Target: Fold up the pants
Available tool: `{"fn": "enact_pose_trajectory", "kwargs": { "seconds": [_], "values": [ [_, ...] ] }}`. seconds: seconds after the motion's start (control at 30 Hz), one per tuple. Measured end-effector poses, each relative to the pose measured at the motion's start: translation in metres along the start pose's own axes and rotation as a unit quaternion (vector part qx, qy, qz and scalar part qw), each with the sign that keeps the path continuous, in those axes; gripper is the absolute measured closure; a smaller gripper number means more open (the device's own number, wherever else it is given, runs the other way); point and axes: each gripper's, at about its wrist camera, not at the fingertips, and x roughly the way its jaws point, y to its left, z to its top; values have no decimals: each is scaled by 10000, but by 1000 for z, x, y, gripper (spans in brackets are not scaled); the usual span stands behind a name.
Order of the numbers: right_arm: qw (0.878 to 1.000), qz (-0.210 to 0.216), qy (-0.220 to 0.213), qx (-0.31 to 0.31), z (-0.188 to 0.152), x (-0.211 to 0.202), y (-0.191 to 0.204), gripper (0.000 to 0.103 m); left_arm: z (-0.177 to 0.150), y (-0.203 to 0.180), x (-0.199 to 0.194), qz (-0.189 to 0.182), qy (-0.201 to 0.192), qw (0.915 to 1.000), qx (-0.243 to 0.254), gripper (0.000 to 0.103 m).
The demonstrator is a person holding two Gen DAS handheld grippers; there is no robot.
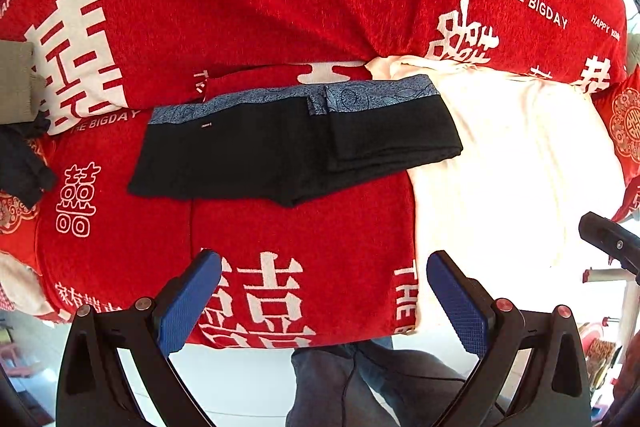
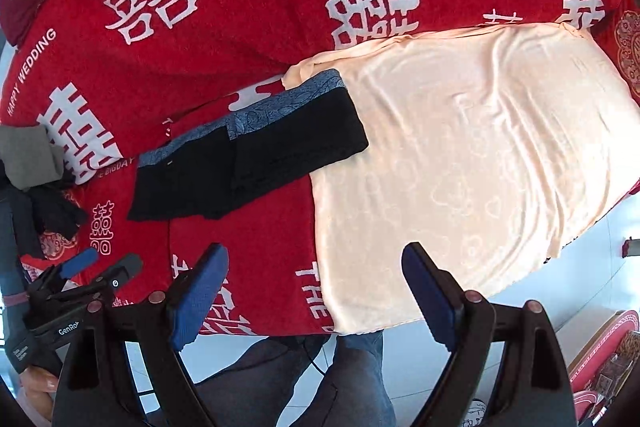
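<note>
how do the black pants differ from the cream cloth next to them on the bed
The black pants are dark with a blue patterned waistband; the cream cloth is pale and plain. The pants are folded into a compact layered bundle, while the cloth lies spread out in a single wrinkled layer and covers far more area. Both rest on the red bedspread, untouched by either tongs.

Black pants point(image 1: 280, 147) – folded flat, blue patterned waistband – on red bedspread point(image 1: 300, 7).
</note>
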Motion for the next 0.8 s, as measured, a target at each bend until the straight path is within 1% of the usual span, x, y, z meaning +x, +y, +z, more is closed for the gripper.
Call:
{"fn": "enact_pose_trajectory", "kwargs": {
  "seconds": [0.3, 0.43, 0.63, 0.8],
  "values": [
    [10000, 33, -4, 21, -9, -7, -14, 12, -14, -7, -5, 30, -23, 9998, -206, 0],
    [10000, 70, 2, 54, -10, -6, -21, 12, -24, -3, -6, 116, -1, 9994, -335, 0],
    [9998, 34, 113, 172, -6, 3, -24, 12, -28, 25, -4, 196, -33, 9979, -613, 0],
    [9999, -98, 96, 69, 5, 14, -4, 12, -20, 65, 3, 277, -147, 9954, -903, 0]
  ]
}}
